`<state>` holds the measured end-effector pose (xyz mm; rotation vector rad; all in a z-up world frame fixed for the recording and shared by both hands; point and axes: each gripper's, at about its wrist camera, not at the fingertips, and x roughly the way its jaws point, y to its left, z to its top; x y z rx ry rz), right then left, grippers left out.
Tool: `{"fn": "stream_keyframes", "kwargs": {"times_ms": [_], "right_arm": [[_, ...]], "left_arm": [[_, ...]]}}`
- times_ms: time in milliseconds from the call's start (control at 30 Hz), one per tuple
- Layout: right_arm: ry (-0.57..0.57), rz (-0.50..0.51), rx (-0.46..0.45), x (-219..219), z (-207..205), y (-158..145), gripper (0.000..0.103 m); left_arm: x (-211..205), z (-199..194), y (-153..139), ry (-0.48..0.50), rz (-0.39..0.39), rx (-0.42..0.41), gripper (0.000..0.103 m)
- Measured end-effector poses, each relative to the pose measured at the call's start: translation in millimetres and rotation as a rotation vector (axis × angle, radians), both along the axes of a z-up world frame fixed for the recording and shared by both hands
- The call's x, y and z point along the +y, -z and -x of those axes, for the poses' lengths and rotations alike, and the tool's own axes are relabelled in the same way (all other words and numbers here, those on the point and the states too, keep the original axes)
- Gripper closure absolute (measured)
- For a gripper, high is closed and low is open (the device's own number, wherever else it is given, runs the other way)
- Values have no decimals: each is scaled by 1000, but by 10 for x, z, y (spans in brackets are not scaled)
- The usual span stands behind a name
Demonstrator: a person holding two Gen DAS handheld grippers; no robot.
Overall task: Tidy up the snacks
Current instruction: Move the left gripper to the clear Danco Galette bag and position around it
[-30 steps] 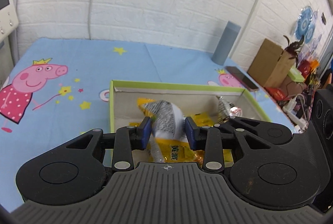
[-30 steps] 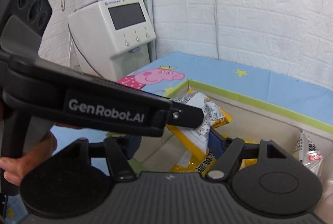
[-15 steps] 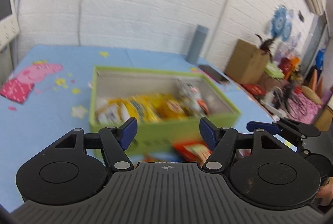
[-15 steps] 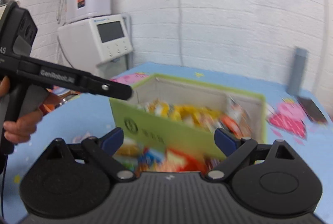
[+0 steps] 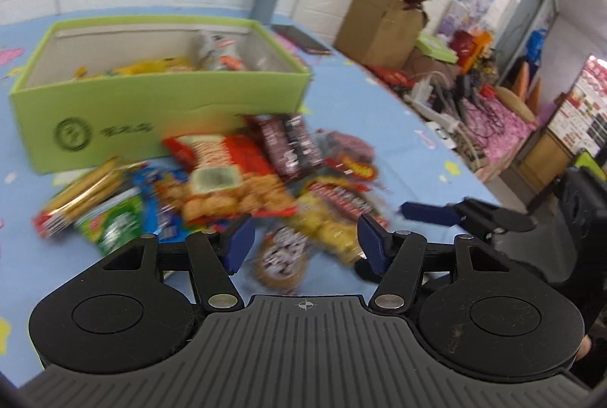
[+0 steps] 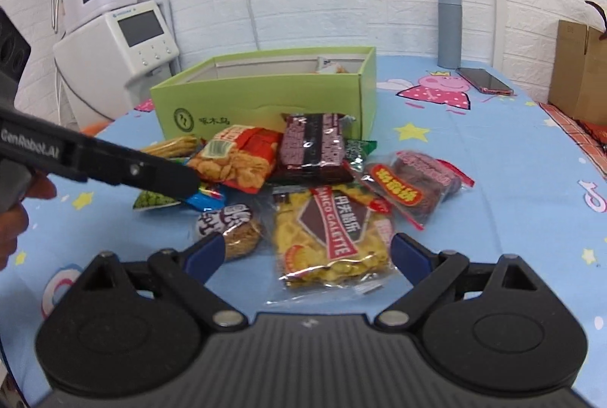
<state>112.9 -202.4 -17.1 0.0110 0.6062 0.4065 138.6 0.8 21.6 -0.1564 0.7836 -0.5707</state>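
In the left wrist view the snack pile [image 5: 242, 180] is blurring into smears at centre frame. The left tongs [image 5: 303, 245] are closing, empty. The green box [image 6: 265, 97] is sitting behind the pile, long axis across the frame. The yellow galette pack [image 6: 334, 237] is lying lengthwise toward the camera on the tabletop [image 6: 512, 180], between the wide-open, empty right tongs [image 6: 307, 252].

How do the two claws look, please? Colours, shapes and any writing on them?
Both claws, left and right, are black plastic with blue pads, round side discs and a ribbed grey front. White "GenRobot.AI" lettering marks the left one's side.
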Motion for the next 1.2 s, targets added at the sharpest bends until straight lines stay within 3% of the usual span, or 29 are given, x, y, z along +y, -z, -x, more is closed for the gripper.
{"fn": "stream_keyframes", "kwargs": {"times_ms": [100, 200, 367, 467, 500, 767, 867, 967, 1067, 1200], "right_arm": [[-9, -42, 8, -110, -46, 35, 10], [7, -13, 24, -192, -155, 82, 10], [-68, -39, 88, -217, -410, 172, 9], [-83, -46, 108, -139, -444, 208, 9], [-88, -32, 104, -108, -403, 207, 9], [-109, -76, 103, -48, 318, 209, 10], [-94, -64, 94, -54, 606, 198, 10], [-70, -85, 81, -118, 753, 161, 10], [-41, -87, 64, -163, 732, 111, 10], [-30, -98, 67, -169, 517, 156, 10]], "left_arm": [[-257, -222, 90, 32, -2, 91, 57], [-433, -355, 213, 31, -19, 165, 57], [-579, -515, 281, 27, -47, 155, 57], [-601, -458, 274, 28, -69, 125, 65], [-607, -403, 264, 40, -64, 119, 69], [-740, 228, 247, 137, -21, 111, 68], [-688, 488, 241, 122, 14, 119, 68], [-528, 648, 117, 66, 36, 59, 63], [-383, 617, 93, 3, 6, 45, 61], [-327, 451, 307, -52, -23, 98, 64]]}}
